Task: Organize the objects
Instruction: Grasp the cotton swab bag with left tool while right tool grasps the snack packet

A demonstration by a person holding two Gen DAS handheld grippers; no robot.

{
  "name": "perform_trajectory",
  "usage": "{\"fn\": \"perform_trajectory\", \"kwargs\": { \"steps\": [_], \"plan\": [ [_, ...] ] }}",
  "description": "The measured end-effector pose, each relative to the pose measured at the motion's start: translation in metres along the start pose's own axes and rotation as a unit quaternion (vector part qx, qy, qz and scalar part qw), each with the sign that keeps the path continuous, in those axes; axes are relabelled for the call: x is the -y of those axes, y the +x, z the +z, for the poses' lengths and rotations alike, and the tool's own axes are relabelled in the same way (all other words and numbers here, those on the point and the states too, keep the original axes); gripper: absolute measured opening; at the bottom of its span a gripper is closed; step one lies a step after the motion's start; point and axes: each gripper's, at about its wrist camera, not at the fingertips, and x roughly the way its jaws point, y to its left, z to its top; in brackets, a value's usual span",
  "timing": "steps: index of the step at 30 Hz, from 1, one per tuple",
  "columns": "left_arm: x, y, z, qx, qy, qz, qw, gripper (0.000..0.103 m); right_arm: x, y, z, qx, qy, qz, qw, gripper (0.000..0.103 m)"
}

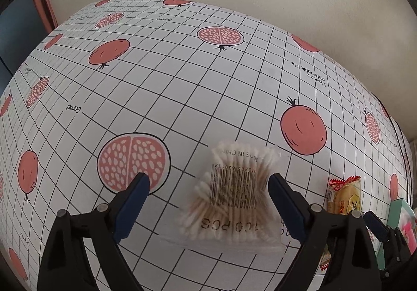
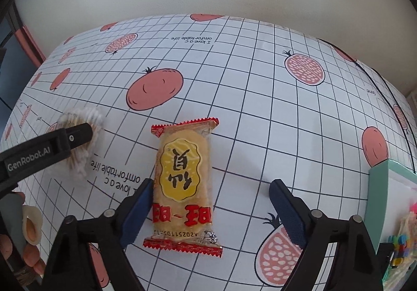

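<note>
Left wrist view: left gripper (image 1: 208, 181) spread wide, its jaws straddling a clear bag of cotton swabs (image 1: 232, 194) flat on the worktop (image 1: 182, 82); pads not pressing it.
Right wrist view: right gripper (image 2: 212, 186) equally wide, rice cracker packet (image 2: 183, 186) lying between its jaws, left pad beside the packet's edge, right pad well clear.
Far right of right gripper: teal box (image 2: 378, 186).
</note>
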Motion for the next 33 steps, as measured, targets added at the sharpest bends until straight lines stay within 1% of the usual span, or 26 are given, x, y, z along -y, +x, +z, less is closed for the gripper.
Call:
{"fn": "perform_trajectory", "kwargs": {
  "steps": [3,5,7,11,12,13,16,19,21,26,29,31,33],
  "plan": [
    [0.001,0.000,-0.001,-0.002,0.000,-0.007,1.0000,0.083,-0.005,0.001,0.001,0.004,-0.009,-0.009,1.000,0.086],
    [0.004,0.000,-0.002,-0.002,0.006,-0.005,1.0000,0.081,-0.008,0.001,0.001,0.010,-0.015,-0.012,1.000,0.081],
    [0.006,0.000,-0.002,-0.002,0.009,-0.008,0.9999,0.075,-0.010,0.000,0.001,0.014,-0.020,-0.010,1.000,0.076],
    [0.008,-0.001,-0.003,-0.006,0.011,-0.010,0.9999,0.073,-0.011,-0.002,0.000,0.017,-0.024,-0.008,1.000,0.069],
    [0.009,0.000,-0.003,-0.005,0.013,-0.008,0.9999,0.072,-0.010,-0.002,0.000,0.018,-0.023,-0.008,1.000,0.066],
    [0.010,0.000,-0.004,-0.006,0.016,-0.005,0.9998,0.072,-0.009,-0.003,0.000,0.019,-0.022,-0.009,1.000,0.060],
    [0.014,0.001,-0.004,-0.007,0.026,0.003,0.9996,0.071,-0.005,-0.004,0.000,0.019,-0.013,-0.012,1.000,0.050],
    [0.018,0.002,-0.006,-0.009,0.034,0.018,0.9992,0.071,-0.001,-0.005,0.000,0.017,-0.010,-0.010,1.000,0.044],
    [0.022,0.002,-0.007,-0.009,0.042,0.032,0.9986,0.071,0.001,-0.005,-0.001,0.016,-0.012,-0.010,1.000,0.042],
    [0.022,0.001,-0.008,-0.011,0.035,0.033,0.9988,0.071,0.007,-0.006,-0.001,0.009,-0.006,-0.012,1.000,0.040],
    [0.022,-0.001,-0.009,-0.012,0.035,0.031,0.9988,0.064,0.015,-0.007,-0.001,0.000,0.005,-0.014,1.000,0.040],
    [0.022,-0.001,-0.008,-0.012,0.036,0.031,0.9988,0.055,0.020,-0.008,-0.002,-0.006,0.015,-0.012,1.000,0.040],
    [0.022,-0.001,-0.009,-0.013,0.034,0.031,0.9988,0.053,0.024,-0.008,-0.002,-0.009,0.021,-0.007,1.000,0.040]
  ]
}}
